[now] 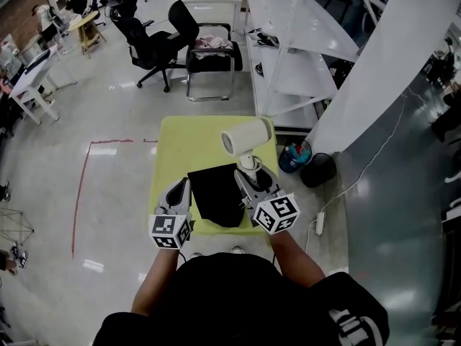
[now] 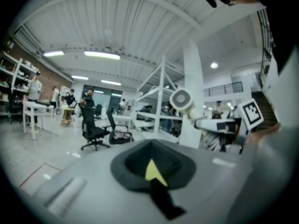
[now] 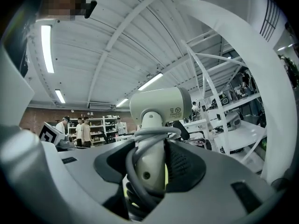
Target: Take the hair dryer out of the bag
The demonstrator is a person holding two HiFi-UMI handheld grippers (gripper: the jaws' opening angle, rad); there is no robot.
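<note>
Item: hair dryer [image 1: 246, 137], white, upright, nozzle end toward the table's left side. Location – clear of the bag [image 1: 216, 193], held above the far part of the yellow table [image 1: 173, 150]; extraction looks complete, setting down not yet done

Right gripper [image 1: 248, 175]: jaws clamped on the dryer's handle, with the grey cord [image 3: 133, 171] wound round that handle and partly caught under the pads. Barrel sits above the grip

Left gripper [image 1: 181, 187]: jaws drawn together at the bag's near-left edge; its own view shows a black strip of the bag between the pads, so it appears pinched on the fabric, holding the bag flat

Bag: black, limp, lying flat on the table, mouth not readable from here

Hazards, judged:
- Top-heavy load; the pads bear partly on cord, not bare handle, so the dryer may twist or slide in the grip
- Cord loops may loosen on release and drag the dryer over
- Placed upright it would likely topple – laying it on its side is safer
- Placed too near the table's right edge, it may roll off
</note>
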